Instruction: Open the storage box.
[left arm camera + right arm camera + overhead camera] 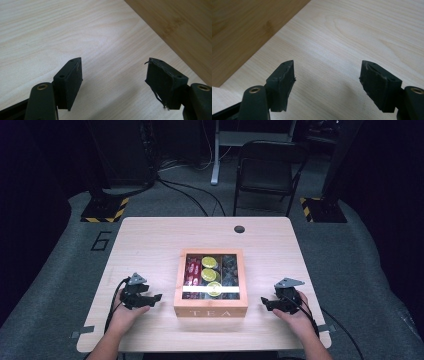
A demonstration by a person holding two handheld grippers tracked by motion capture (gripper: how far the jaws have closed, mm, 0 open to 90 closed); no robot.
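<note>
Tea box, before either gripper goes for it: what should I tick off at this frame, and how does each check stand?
1. Left gripper open and empty: ok, jaws spread over bare table.
2. Right gripper open and empty: ok, jaws wide apart, nothing between them.
3. Grippers apart from the tea box: ok, one rests on each side with bare table between.
4. Box lid closed: ok, it lies flat on the box; sachets and round yellow-green packets show through its window.
5. Latch or hinge side: cannot tell, none is visible.
6. Box sits square on the table, TEA label facing the person: ok.
</note>
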